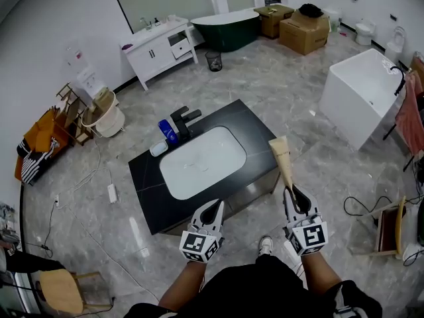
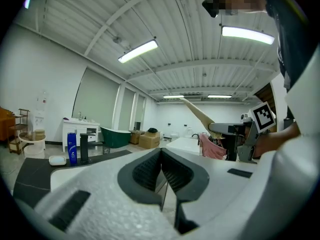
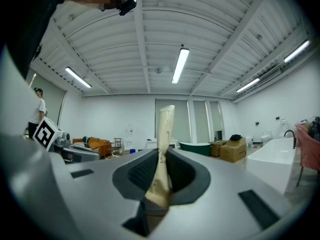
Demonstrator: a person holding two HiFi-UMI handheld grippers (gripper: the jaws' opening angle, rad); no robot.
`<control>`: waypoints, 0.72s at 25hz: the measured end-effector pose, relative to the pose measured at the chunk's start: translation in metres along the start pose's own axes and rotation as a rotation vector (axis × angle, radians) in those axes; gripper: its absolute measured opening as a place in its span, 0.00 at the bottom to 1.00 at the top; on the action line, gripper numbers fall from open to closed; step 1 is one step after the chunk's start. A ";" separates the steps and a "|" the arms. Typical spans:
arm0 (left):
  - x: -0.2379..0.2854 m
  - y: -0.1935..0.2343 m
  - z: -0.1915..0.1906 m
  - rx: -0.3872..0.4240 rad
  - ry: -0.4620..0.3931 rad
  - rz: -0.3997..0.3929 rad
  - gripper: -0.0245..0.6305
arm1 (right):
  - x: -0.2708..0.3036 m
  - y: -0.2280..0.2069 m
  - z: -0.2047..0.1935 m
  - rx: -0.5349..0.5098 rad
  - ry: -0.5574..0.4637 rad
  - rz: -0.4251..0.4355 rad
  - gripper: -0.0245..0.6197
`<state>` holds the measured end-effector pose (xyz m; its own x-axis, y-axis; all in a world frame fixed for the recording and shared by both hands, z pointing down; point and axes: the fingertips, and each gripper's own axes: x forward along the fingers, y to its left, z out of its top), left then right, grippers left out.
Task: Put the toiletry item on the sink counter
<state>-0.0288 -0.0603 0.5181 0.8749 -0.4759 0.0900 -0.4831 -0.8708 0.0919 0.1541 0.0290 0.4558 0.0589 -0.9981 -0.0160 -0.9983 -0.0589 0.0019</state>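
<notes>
My right gripper (image 1: 291, 192) (image 3: 161, 159) is shut on the crimped end of a beige toiletry tube (image 1: 281, 158) (image 3: 165, 129). The tube points up and away, over the right front corner of the black sink counter (image 1: 149, 177). The left gripper view shows that tube (image 2: 197, 115) slanting up to the left. My left gripper (image 1: 211, 211) (image 2: 161, 154) hovers at the counter's front edge, shut with nothing in it. On the counter sit a white basin (image 1: 202, 161), a black faucet (image 1: 182, 121), a blue bottle (image 1: 167, 131) and a white soap dish (image 1: 158, 148).
A white bathtub (image 1: 364, 91) stands to the right, with a white vanity (image 1: 159, 45), a green tub (image 1: 228, 28) and cardboard boxes (image 1: 303, 30) at the back. A power strip (image 1: 112, 192) and cables lie on the floor to the left. A wooden chair (image 1: 391, 227) is at the right.
</notes>
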 end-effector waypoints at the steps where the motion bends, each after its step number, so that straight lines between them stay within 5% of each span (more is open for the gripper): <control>1: 0.007 -0.001 0.002 -0.001 0.000 0.009 0.05 | 0.008 -0.007 0.001 0.003 -0.003 0.011 0.12; 18: 0.071 0.000 0.000 -0.048 0.018 0.153 0.05 | 0.088 -0.070 -0.012 0.061 0.013 0.156 0.12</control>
<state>0.0328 -0.0941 0.5245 0.7903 -0.5999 0.1247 -0.6123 -0.7810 0.1227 0.2297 -0.0547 0.4664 -0.0969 -0.9953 -0.0077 -0.9936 0.0971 -0.0577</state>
